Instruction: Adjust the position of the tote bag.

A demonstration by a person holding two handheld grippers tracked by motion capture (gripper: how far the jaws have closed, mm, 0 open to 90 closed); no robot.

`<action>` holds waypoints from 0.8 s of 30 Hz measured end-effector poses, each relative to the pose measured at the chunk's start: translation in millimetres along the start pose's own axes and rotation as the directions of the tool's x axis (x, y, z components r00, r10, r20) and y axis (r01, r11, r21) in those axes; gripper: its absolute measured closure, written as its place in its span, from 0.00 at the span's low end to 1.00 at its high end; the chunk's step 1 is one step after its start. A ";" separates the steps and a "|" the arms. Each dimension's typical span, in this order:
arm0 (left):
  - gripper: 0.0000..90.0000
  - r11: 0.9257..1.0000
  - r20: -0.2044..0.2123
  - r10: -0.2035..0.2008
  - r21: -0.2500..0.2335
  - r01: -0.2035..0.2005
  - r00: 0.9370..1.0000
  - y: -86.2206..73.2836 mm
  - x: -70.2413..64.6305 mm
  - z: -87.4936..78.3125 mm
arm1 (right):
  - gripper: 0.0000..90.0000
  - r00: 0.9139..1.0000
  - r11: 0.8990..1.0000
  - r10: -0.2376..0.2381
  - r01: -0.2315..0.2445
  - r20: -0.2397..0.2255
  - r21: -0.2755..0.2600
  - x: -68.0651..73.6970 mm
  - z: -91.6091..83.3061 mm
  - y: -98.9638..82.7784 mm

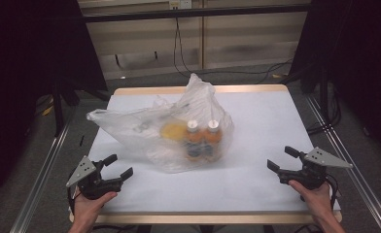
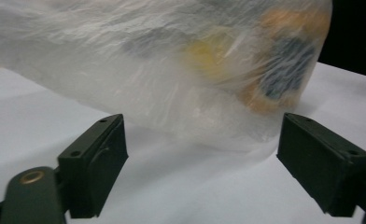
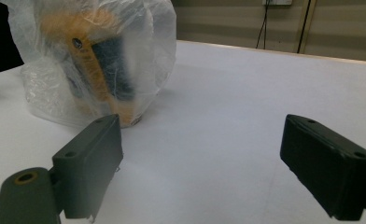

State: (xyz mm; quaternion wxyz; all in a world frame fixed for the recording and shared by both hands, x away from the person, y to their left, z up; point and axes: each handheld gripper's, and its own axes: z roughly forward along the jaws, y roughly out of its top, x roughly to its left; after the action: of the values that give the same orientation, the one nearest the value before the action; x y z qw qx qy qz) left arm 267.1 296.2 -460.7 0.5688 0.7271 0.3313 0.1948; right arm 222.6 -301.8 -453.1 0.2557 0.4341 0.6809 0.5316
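A thin translucent plastic bag [image 1: 164, 131] is seen lying at the middle of the white surface [image 1: 256, 121], its top gathered into a peak toward the far edge and one loose corner drawn out to the left. Through the film, two bottles [image 1: 204, 141] with white caps and orange contents are seen standing upright, touching side by side, in the right part of the bag; dark labels are made out on their lower halves. A round yellow item [image 1: 173, 130] is seen just to the left of the bottles, inside the bag; what it is cannot be told through the film. In the left gripper view the bag [image 2: 139, 70] is shown close ahead, beyond the jaws, with the yellow item [image 2: 207, 58] and the bottles [image 2: 284, 70] blurred behind the plastic. In the right gripper view the bag [image 3: 45, 88] is shown ahead and to the left, the bottles [image 3: 102, 65] inside it. The left gripper [image 1: 114, 166] is held in the person's left hand [image 1: 89, 204] near the front left corner of the surface, just short of the bag, without touching it. The right gripper [image 1: 282, 158] is held in the right hand [image 1: 315, 194] near the front right, well apart from the bag. The jaws of both grippers are seen standing wide apart, with nothing between them but bare surface. A wooden rim [image 1: 237, 89] is seen along the far edge of the surface, and cables [image 1: 179, 53] are seen on the floor beyond it.
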 end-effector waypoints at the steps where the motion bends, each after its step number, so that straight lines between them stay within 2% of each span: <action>1: 0.19 1.000 0.000 0.000 0.000 0.000 1.000 0.0 0.0 0.0 | 0.14 1.000 1.000 0.000 0.000 0.000 0.000 0.0 0.0 0.0; 4: 0.19 1.000 0.005 0.001 -0.011 -0.001 1.000 0.5 -1.1 -0.2 | 0.16 1.000 1.000 0.005 -0.005 0.003 0.002 0.3 1.0 0.2; 6: 0.20 1.000 -0.018 0.009 0.001 -0.009 1.000 0.6 -1.2 -0.4 | 0.16 1.000 1.000 -0.003 0.003 0.001 0.010 -0.4 1.3 0.1; 8: 0.22 1.000 -0.022 0.012 0.003 -0.012 1.000 0.4 -0.4 -0.6 | 0.16 1.000 1.000 -0.003 0.003 -0.002 0.010 -0.8 1.8 0.2; 11: 0.23 1.000 -0.016 0.008 0.016 -0.008 1.000 0.4 0.2 -0.2 | 0.17 1.000 1.000 -0.006 0.006 -0.003 0.012 -0.8 2.2 0.4; 12: 0.25 0.999 -0.011 0.022 0.035 -0.022 1.000 0.9 -0.2 0.1 | 0.17 1.000 1.000 -0.010 0.010 -0.006 0.012 -0.3 2.9 1.1; 16: 0.26 0.998 0.005 0.039 0.042 -0.039 0.999 1.9 -4.4 2.1 | 0.18 1.000 1.000 -0.004 0.005 -0.018 0.015 1.2 3.8 2.3; 18: 0.27 0.998 0.010 0.046 0.046 -0.046 0.999 2.2 -5.1 2.0 | 0.19 1.000 1.000 -0.018 0.019 -0.021 0.013 1.0 4.2 2.8; 20: 0.27 0.999 0.025 0.034 0.041 -0.035 0.999 2.7 -7.8 3.3 | 0.20 0.999 1.000 -0.019 0.020 -0.034 0.014 4.9 5.0 5.9; 22: 0.28 0.998 0.022 0.047 0.049 -0.048 0.999 3.6 -9.6 4.4 | 0.23 0.999 0.999 -0.040 0.041 -0.037 0.015 7.0 6.2 8.4; 24: 0.28 0.997 0.036 0.054 0.047 -0.056 0.998 5.2 -10.3 6.0 | 0.24 0.997 0.998 -0.068 0.069 -0.048 0.013 10.1 8.9 12.2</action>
State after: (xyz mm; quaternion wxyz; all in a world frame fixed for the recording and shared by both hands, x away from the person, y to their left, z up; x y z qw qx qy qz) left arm 265.1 284.1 -456.4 0.5514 0.7526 0.3059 0.1897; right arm 228.7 -287.9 -443.2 0.2543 0.3995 0.7051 0.5278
